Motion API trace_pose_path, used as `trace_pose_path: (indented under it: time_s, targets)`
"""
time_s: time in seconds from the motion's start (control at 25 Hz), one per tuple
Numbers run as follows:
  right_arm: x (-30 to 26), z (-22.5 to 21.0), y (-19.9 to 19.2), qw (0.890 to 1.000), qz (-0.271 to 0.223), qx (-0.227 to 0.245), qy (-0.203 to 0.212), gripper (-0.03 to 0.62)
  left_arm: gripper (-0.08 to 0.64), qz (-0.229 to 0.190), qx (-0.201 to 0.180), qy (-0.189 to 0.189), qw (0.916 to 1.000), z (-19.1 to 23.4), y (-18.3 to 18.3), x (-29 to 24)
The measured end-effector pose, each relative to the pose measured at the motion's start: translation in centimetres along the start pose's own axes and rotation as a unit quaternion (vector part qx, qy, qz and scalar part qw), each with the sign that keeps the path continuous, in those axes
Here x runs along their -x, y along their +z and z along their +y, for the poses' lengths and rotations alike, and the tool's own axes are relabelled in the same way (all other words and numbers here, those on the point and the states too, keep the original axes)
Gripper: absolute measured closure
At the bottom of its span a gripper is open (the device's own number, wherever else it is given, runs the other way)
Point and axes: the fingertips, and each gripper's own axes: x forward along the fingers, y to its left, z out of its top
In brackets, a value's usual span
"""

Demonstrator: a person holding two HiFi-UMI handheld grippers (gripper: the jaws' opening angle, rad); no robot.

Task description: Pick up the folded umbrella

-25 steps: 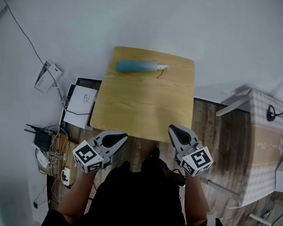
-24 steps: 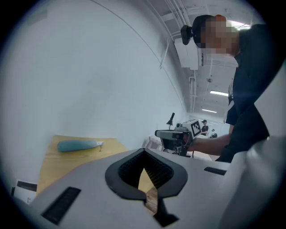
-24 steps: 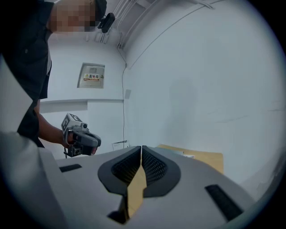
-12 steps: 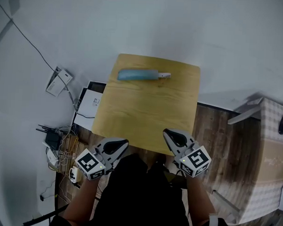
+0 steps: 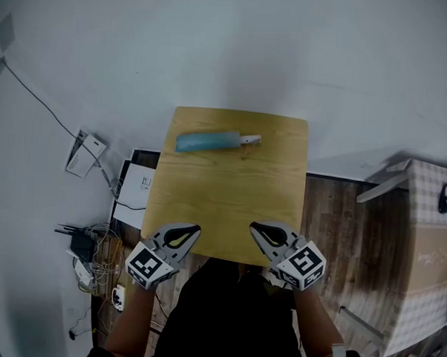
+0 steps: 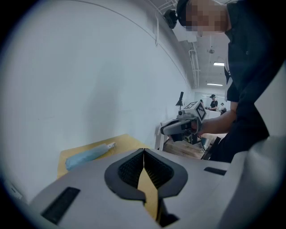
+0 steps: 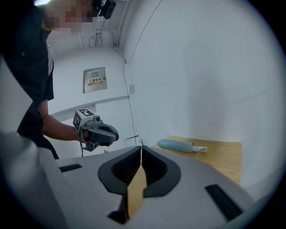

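The folded umbrella [image 5: 209,141], light blue with a white handle, lies along the far left part of the small wooden table [image 5: 230,196]. It also shows in the left gripper view [image 6: 87,154] and in the right gripper view [image 7: 178,145]. My left gripper [image 5: 186,231] hovers at the table's near left corner, jaws shut with nothing between them. My right gripper [image 5: 260,231] is at the near edge toward the right, also shut and empty. Both are well short of the umbrella.
A white wall stands right behind the table. On the floor at the left lie white boxes [image 5: 138,186], papers and a tangle of cables [image 5: 87,253]. A checkered table [image 5: 420,257] stands at the right. Wooden floor shows between the two tables.
Both grippers have moved forward to the table's near edge, the left one further, and the head view has shifted. The umbrella has not moved on the table.
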Motion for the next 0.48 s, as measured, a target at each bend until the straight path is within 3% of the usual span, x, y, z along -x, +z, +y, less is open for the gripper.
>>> trace_pose_path:
  time_s: [0.2, 0.48]
  targets:
    - [-2.1, -2.1, 1.4, 1.000, 0.002, -0.001, -0.016, 0.572, 0.540, 0.021, -0.054, -0.032, 0.9978, 4.4, 0.7, -2.8]
    - [-6.7, -6.0, 2.0, 0.999, 0.010, -0.016, -0.045, 0.571, 0.441, 0.090, -0.113, -0.050, 0.9883, 12.5, -0.6, -7.2]
